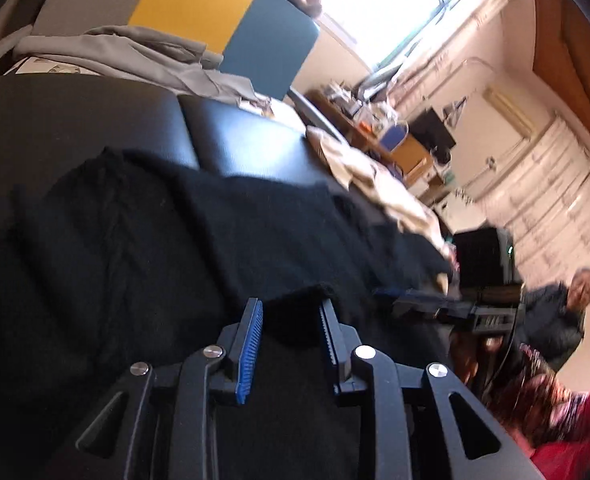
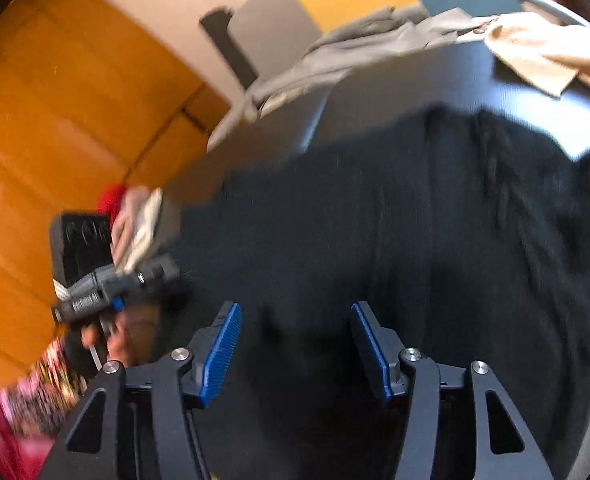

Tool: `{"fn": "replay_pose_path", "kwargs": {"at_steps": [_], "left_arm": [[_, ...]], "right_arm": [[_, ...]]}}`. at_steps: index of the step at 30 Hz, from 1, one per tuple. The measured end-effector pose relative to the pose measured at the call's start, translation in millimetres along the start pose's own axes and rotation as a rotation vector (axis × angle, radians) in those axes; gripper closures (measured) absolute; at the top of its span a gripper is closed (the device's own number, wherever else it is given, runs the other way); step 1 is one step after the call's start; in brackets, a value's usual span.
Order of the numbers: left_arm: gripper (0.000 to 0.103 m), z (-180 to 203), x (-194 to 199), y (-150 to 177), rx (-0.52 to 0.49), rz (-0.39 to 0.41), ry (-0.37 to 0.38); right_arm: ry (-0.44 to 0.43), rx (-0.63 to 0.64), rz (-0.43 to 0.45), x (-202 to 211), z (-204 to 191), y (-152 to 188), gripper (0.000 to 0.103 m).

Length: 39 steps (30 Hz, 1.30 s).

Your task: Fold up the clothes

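Black knit garment lies spread on dark padded bench.
Left tongs part-open, raised fold of hem between pads, not pinched.
Right tongs open over cloth, empty.
Advice: regrip hem edges evenly, keep cloth taut, avoid grey garment at far edge.

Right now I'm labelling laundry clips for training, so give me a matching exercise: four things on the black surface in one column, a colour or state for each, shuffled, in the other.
Things:
1. garment under the grippers
2. crumpled garment at the far edge
3. cloth at the far right
4. right gripper

Colour or state:
A. beige
B. jaws apart, nothing pinched
C. black
D. grey

Pairs: 1-C, 2-D, 3-A, 4-B
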State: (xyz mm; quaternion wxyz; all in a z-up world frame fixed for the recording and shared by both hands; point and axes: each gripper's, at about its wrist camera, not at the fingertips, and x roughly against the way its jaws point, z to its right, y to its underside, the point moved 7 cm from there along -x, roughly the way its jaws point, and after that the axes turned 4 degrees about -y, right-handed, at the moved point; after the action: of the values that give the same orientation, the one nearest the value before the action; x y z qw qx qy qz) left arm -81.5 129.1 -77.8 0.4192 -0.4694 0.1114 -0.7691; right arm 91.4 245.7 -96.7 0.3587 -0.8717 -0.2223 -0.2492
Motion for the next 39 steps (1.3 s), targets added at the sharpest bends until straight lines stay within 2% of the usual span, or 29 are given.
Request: {"fn": "replay_pose_path", "kwargs": {"at_steps": [1,5,7,12,16,17,18,20,23,26,32,35,39], "left_arm": [[0.077,-3,5,3,0.015,0.01,-0.004],[0.077,-20,19,-10,0.154,0.111,-0.017],[0.077,-28,13,-19,0.21,0.126,-0.048],[0.076,-25,-33,-25,0.112,0.042,-0.235],[0.075,-21,-45,-30,0.048,0.089,-0.267],[0.075,-22,-47,-32,0.043,0.092,-0.268],[0.076,-23,-48,-33,0.036,0.093,-0.268],[0.077,-27,-52,-40,0.024,0.091,-0.266],[0.078,-36,-60,-61,0.025,0.084,-0.26],[0.085,-50,-73,-88,0.024,0.084,-0.279],[0.084,-72,-106,-141,-0.025,0.077,-0.333],[0.084,-78,-114,-153,-0.02,0.072,-0.324],[0.083,-75,-107,-151,-0.011,0.059,-0.328]], "right_arm": [[0.008,-0.006,0.016,7,0,5,0.044],[0.086,-0.085,0.159,35,14,-10,0.044],[0.163,-0.104,0.196,39,23,-18,0.044],[0.288,-0.081,0.184,14,40,-44,0.045],[0.345,-0.033,0.155,-13,46,-63,0.047],[0.36,-0.019,0.145,-20,47,-67,0.056],[0.404,0.012,0.125,-25,50,-70,0.07],[0.462,0.072,0.115,-31,52,-77,0.08],[0.469,0.054,0.135,-37,66,-95,0.084],[0.472,0.029,0.16,-44,80,-119,0.084],[0.54,0.063,0.167,-70,103,-177,0.084],[0.551,0.068,0.168,-73,107,-189,0.084],[0.541,0.055,0.163,-71,111,-198,0.081]]}}
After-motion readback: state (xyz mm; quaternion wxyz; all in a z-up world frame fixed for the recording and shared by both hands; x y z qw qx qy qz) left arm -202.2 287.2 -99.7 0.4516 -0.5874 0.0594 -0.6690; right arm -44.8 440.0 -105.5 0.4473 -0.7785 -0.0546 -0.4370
